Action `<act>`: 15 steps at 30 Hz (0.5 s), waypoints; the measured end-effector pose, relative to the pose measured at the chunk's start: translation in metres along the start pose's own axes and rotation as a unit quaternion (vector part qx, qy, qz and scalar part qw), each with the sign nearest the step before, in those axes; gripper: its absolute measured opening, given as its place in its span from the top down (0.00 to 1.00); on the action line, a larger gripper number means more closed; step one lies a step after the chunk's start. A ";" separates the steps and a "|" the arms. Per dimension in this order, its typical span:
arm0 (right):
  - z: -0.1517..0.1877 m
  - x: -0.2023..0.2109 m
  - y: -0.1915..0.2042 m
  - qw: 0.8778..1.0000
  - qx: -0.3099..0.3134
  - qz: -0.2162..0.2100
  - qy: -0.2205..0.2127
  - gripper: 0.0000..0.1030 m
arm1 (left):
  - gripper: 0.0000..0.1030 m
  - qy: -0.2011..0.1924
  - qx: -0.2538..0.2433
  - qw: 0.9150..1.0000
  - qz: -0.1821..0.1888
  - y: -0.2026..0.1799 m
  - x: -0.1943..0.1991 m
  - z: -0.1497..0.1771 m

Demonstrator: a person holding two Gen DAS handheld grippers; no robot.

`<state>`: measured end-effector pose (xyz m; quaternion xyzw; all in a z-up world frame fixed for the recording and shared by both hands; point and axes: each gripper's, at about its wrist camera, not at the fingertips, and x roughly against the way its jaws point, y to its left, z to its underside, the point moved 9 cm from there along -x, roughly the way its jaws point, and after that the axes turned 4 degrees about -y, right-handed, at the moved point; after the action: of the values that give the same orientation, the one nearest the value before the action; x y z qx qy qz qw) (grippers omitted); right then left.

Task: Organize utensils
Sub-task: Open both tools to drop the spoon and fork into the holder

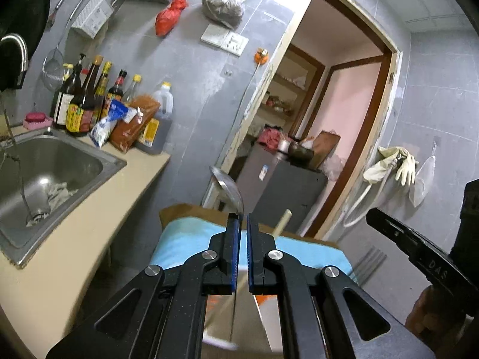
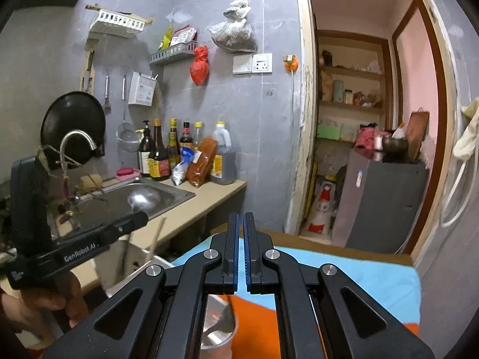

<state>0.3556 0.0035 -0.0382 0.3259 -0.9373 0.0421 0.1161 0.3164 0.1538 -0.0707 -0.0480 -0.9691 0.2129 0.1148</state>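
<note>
Up close, the left gripper (image 1: 242, 218) has its blue pads drawn almost together on the thin metal handle of a ladle (image 1: 229, 185), whose bowl stands up just past the fingertips, over the near edge of the blue cloth (image 1: 185, 239). The right gripper (image 2: 241, 217) is closed down to a slit with nothing between its pads, and it hangs above the same cloth.

Only the right wrist view shows a spoon (image 2: 220, 324) standing in a cup (image 2: 217, 348) on the near part of the cloth (image 2: 374, 281), under that gripper. It also shows the left gripper (image 2: 131, 224) from the side, with the ladle bowl (image 2: 143, 199) above its tip and a white holder (image 2: 134, 266) at the cloth's left edge. A wooden stick (image 2: 157, 236) leans out of this holder. Only the left wrist view shows the handle running down between the pads. There the stick (image 1: 283, 223) pokes up just right of the fingers, and the right gripper (image 1: 389, 230) comes in from the right.

Left of the cloth lies the sink (image 1: 116, 161), with bottles (image 1: 80, 101) behind it. Beyond the cloth a grey cabinet (image 1: 284, 185) stands in a doorway.

Under the left gripper everything is blurred. The linkage cuts off the lower handle, and I cannot tell what it rests in.
</note>
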 end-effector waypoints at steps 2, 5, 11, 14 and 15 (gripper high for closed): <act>0.001 0.005 -0.001 1.000 -0.013 -0.004 0.003 0.95 | 0.88 0.015 -0.002 1.000 0.001 -0.004 0.004 0.003; -0.001 0.014 -0.006 0.999 -0.033 -0.005 0.003 0.89 | 0.74 0.022 -0.002 1.000 0.004 -0.013 0.014 0.004; -0.012 0.037 -0.032 0.998 -0.069 0.009 -0.006 0.72 | 0.56 0.025 0.001 1.000 0.002 -0.033 0.024 -0.004; -0.020 0.057 -0.051 0.996 -0.084 0.021 -0.018 0.47 | 0.29 0.018 -0.008 1.000 -0.004 -0.053 0.027 -0.014; -0.023 0.064 -0.059 0.995 -0.088 0.027 -0.024 0.42 | 0.19 0.012 -0.014 1.000 -0.009 -0.062 0.028 -0.018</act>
<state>0.3480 -0.0772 0.0001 0.2901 -0.9482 -0.0457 0.1209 0.2912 0.1086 -0.0234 -0.0437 -0.9708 0.1981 0.1279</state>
